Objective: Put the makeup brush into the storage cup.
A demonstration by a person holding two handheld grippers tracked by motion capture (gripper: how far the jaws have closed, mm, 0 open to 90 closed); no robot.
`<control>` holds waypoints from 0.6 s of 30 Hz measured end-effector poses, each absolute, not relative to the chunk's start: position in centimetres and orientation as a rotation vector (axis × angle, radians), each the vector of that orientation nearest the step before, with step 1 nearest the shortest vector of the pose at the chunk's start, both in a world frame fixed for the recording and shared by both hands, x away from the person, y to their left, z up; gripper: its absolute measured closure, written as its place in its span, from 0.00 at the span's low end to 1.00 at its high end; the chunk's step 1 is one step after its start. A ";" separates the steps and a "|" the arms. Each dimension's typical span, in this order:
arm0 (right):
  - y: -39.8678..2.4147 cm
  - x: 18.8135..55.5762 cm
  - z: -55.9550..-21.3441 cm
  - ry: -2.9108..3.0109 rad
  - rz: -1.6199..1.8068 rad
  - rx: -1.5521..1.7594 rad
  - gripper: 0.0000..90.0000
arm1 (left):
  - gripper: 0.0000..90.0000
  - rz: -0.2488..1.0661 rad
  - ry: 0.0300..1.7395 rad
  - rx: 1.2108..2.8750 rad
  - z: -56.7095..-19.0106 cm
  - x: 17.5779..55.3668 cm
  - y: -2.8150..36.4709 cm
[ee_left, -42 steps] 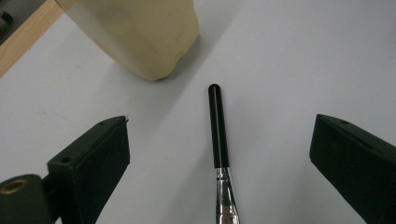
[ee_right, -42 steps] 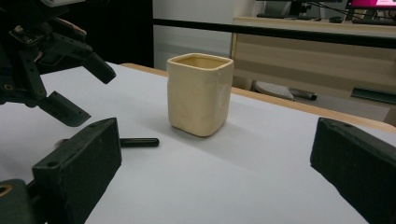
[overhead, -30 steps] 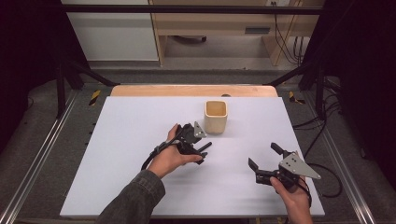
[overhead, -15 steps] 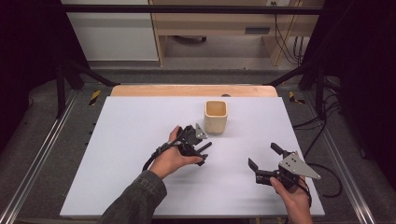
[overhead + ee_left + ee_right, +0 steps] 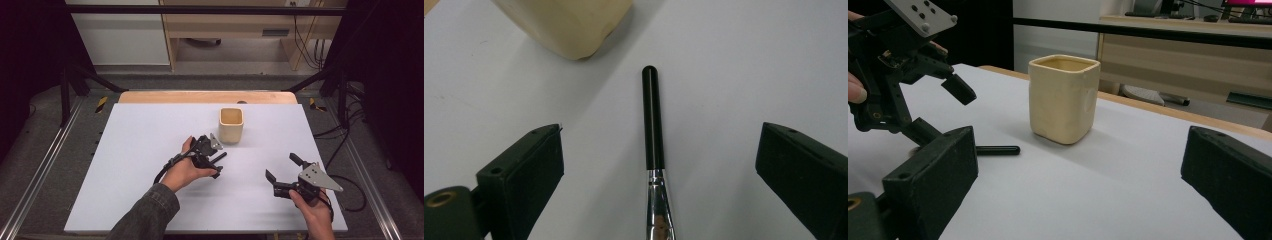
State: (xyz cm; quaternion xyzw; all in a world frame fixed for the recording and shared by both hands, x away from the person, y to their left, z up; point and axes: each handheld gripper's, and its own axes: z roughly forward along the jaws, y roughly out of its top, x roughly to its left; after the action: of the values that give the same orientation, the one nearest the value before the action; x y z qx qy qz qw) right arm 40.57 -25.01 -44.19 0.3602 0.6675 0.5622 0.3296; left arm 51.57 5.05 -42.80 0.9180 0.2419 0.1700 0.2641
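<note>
The brush (image 5: 653, 125) lay flat on the table (image 5: 140, 150), centred between the wide-open jaws of the left gripper (image 5: 659, 165), gripped by neither; its black handle pointed ahead toward the cream cup (image 5: 231, 125). Over the preceding second nothing had shifted, indicating alignment before closure. The right gripper (image 5: 282, 172) hovered open and empty, well apart.

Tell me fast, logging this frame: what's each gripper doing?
Left gripper: open, jaws astride the brush handle, not clamped.
Right gripper: open, holding nothing.
</note>
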 end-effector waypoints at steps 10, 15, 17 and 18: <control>-25.0 40.6 -44.2 1.746 1.470 0.944 0.02 | 0.07 0.460 0.663 2.487 -43.1 51.7 4.9; -25.0 40.6 -44.2 1.747 1.467 0.944 0.02 | 0.09 0.447 0.666 2.491 -43.3 51.8 5.0; -25.0 40.6 -44.2 1.745 1.468 0.943 0.02 | 0.09 0.444 0.678 2.501 -43.5 51.9 5.2; -25.0 40.6 -44.2 1.745 1.468 0.943 0.02 | 0.09 0.444 0.678 2.501 -43.5 51.9 5.2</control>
State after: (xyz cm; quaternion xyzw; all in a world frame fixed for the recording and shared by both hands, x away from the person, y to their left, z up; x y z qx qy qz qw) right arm 40.60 -24.98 -44.18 0.3605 0.6674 0.5615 0.3307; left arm 51.89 5.17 -43.47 0.9202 0.2493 0.1635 0.2536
